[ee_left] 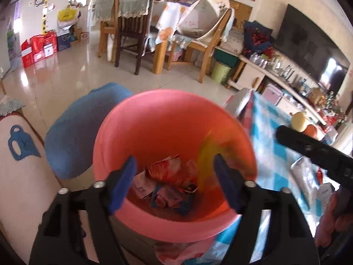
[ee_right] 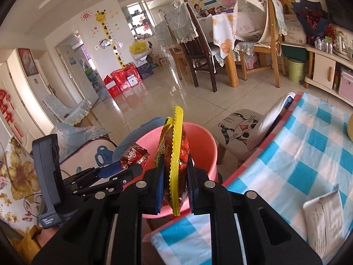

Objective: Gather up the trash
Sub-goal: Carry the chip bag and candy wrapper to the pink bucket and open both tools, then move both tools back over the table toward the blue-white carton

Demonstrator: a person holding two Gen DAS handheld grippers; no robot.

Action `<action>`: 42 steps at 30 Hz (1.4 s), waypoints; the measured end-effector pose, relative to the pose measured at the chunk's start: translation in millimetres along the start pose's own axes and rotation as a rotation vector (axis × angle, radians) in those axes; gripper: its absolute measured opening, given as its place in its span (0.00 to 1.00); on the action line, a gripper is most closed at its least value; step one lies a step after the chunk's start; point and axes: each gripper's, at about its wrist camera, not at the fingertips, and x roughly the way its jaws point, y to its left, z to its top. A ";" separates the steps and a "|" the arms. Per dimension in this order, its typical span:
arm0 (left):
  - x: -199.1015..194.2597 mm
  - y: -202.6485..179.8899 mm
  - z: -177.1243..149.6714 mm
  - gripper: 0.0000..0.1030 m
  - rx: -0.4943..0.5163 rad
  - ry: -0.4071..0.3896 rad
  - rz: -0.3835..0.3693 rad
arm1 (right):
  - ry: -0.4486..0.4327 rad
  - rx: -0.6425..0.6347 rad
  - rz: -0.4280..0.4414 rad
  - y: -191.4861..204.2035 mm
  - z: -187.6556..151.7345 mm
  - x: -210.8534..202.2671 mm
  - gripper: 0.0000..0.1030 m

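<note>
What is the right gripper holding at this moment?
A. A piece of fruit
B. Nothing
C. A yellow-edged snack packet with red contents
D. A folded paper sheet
C: in the right wrist view the right gripper is shut on the yellow-edged snack packet, in front of the pink bin.

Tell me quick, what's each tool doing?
Left tool: open, empty, over the pink bin.
Right tool: closed on a yellow-edged snack wrapper.

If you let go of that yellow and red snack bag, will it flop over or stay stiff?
Probably floppy: the snack bag is thin crinkly plastic and stands only because the right gripper pinches it. It looks light, so it should drop gently into the pink bin. Its shiny film may slip.
</note>
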 end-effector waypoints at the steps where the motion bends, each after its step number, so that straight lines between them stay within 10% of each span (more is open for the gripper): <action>1: 1.3 0.6 -2.2 0.79 0.002 0.002 0.005 | 0.015 -0.002 0.005 0.4 -0.4 8.7 0.21; 15: -45.8 -28.6 -7.5 0.90 0.048 -0.132 -0.053 | -0.026 -0.071 -0.223 -24.3 -58.5 -34.8 0.78; 42: -97.6 -205.5 -51.0 0.94 0.352 -0.143 -0.275 | -0.183 0.054 -0.612 -93.9 -155.8 -197.6 0.88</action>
